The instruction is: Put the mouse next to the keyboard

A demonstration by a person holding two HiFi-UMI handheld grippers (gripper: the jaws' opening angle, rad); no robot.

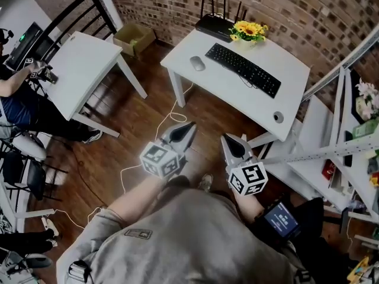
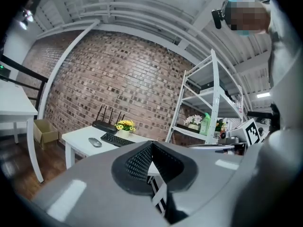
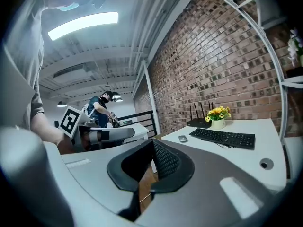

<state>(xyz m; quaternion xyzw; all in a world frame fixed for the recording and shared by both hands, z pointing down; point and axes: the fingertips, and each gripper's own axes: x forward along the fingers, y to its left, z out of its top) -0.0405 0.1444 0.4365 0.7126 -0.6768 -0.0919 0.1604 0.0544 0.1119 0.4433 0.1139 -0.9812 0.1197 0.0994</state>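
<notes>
Well back from table (image 1: 237, 102), prob. approach step: L gripper (image 1: 186, 129) & R gripper (image 1: 228, 141) both closed, empty. Next: walk up, open jaws over mouse (image 1: 197, 63) near left edge, apart from keyboard (image 1: 243, 70).

The white worktop (image 1: 237, 96) carries a black keyboard (image 1: 243, 70), a grey mouse (image 1: 197, 63) apart off one end, a router (image 1: 214, 27) and yellow flowers (image 1: 249, 31) by the wall, and a round cap (image 1: 278, 117) near a corner.
</notes>
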